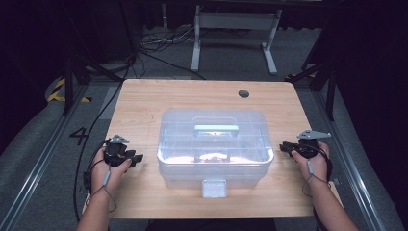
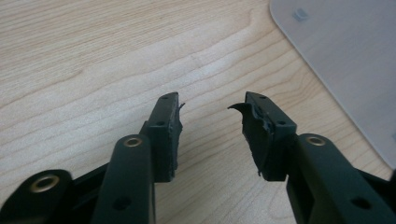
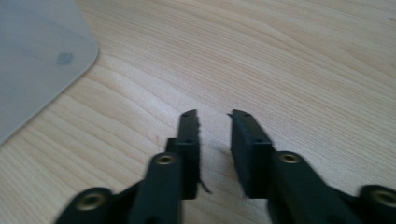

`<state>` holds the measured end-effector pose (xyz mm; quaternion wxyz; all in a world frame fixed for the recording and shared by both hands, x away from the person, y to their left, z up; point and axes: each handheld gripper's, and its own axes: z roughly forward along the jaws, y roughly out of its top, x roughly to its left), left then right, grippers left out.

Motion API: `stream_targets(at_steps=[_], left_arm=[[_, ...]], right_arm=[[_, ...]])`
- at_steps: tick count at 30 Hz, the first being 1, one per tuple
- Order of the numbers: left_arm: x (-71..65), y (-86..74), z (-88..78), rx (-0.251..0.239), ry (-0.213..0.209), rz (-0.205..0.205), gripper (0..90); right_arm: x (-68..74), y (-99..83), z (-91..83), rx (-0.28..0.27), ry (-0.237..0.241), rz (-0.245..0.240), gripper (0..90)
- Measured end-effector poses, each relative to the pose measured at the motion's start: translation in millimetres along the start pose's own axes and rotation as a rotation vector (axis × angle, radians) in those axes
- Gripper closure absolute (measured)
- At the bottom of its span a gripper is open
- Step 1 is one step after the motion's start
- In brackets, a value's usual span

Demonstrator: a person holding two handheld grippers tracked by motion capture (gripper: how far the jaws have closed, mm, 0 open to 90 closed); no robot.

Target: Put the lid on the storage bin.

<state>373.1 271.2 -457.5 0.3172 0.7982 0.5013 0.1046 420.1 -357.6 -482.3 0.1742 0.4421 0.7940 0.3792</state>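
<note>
While both claws, left claw [image 1: 139, 157] and right claw [image 1: 284, 147], flank the clear lidded plastic storage box [image 1: 215, 144] on the desk [image 1: 144, 101], spread and empty, the approach seems in hand; next, each closes in on the box's sides.

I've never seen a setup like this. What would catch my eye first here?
First, the big clear plastic storage box in the middle of the wooden table, lid on, with a pale handle on top and a latch at its near side. Next, a person's hands flank it, apart from it: the left hand-held gripper and the right hand-held gripper, both with jaws open over bare wood.
</note>
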Motion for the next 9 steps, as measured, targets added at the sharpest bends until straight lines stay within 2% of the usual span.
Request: stream_targets(at_steps=[1, 3, 6, 9], left_arm=[[0.6, -0.1, 0.2, -0.001, 0.004, 0.003, 52.9], [0.7, -0.8, 0.4, 0.002, 0.007, -0.007, 48.5], [1.9, -1.5, 1.2, 0.004, 0.021, -0.007, 43.6], [2.9, -2.7, 0.9, 0.005, 0.016, -0.011, 40.5]], right_arm=[[0.2, -0.3, 0.6, -0.019, 0.002, 0.014, 59.0], [0.0, -0.2, 1.6, -0.014, 0.002, 0.005, 52.4], [0.5, -0.3, 2.5, -0.009, 0.002, 0.006, 46.7], [0.3, -1.0, 4.2, -0.006, 0.009, 0.016, 42.8]])
